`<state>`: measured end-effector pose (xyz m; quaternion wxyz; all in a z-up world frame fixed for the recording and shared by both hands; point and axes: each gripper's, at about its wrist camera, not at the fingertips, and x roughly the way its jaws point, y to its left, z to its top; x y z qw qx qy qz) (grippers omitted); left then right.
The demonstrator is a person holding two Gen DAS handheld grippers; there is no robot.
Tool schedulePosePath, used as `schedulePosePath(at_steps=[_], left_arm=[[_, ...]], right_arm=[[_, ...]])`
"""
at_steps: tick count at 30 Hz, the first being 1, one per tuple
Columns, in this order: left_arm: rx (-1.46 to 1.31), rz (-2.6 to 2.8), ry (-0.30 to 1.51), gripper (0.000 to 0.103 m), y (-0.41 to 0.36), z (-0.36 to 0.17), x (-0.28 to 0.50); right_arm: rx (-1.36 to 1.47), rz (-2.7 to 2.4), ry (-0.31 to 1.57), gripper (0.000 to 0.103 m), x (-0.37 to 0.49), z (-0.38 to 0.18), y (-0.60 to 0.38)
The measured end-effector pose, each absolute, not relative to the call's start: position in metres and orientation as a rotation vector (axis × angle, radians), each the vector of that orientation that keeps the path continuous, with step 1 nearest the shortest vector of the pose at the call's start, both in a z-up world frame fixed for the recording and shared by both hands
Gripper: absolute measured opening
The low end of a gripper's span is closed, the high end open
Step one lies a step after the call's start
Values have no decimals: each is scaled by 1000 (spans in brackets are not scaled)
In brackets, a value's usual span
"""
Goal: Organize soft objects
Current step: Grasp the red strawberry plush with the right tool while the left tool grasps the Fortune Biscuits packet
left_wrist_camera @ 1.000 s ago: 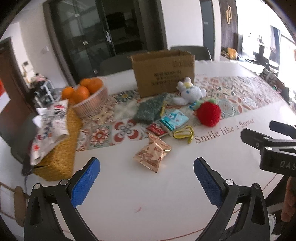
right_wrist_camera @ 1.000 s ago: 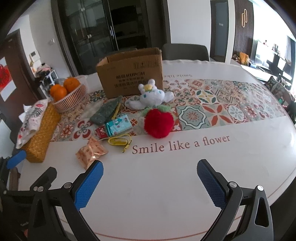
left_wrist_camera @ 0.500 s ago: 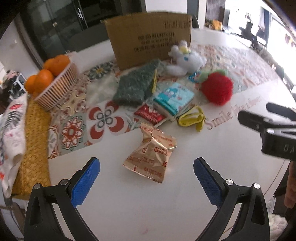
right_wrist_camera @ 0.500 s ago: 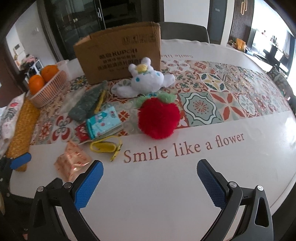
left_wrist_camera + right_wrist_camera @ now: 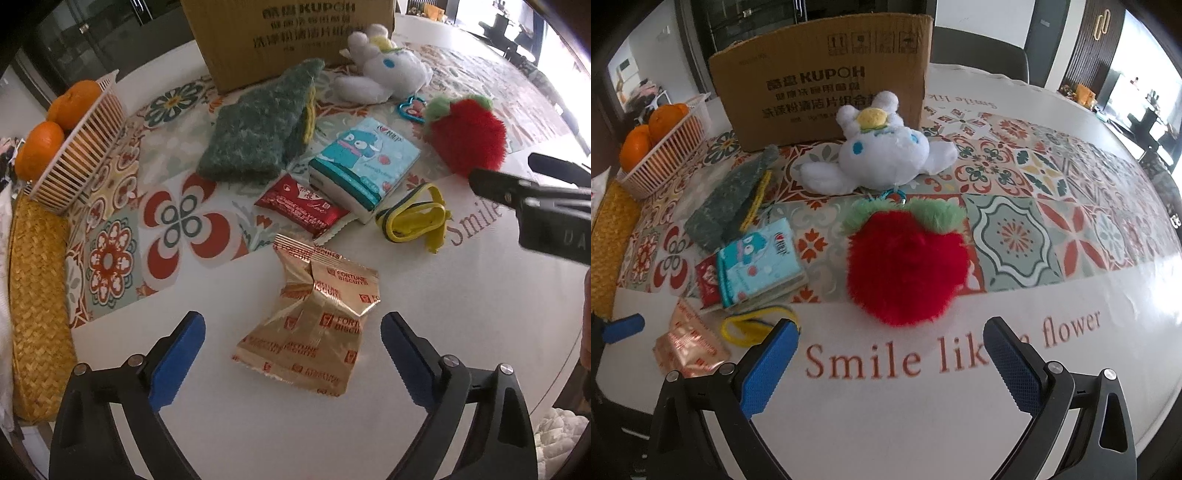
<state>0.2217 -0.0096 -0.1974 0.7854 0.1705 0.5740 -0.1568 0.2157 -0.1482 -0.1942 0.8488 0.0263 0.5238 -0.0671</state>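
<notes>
Left wrist view: your left gripper [image 5: 291, 354] spread wide around crinkled gold foil biscuit packet [image 5: 310, 325].
Right wrist view: your right gripper [image 5: 890, 363] spread wide, near fluffy red strawberry plush [image 5: 905, 266].

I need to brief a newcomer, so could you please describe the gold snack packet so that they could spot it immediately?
Start at the cardboard box at the back of the table and come forward past the green knitted cloth and the red wrapper. The gold snack packet lies alone on bare white tabletop, nearest the left claw; it is the only shiny, crinkled foil item, printed "Fortune Biscuits".
</notes>
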Motion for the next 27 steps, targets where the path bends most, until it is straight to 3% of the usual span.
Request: schedulePosePath(at_steps=[4,13,24,27], left_arm=[[356,-324,1265,87,-14,-205,226],[274,-272,1294,56,-12,-209,235],[133,-199,1271,46,-12,-205,222],[109,-197,1264,46,-12,-204,217]], right_arm=[[37,-126,1100,101,229,-202,-151],[25,-80,1112,91,258,-218,-152],[21,-33,1120,41,265,-225,-158],[34,-3,1110,38,263,-223,-159]])
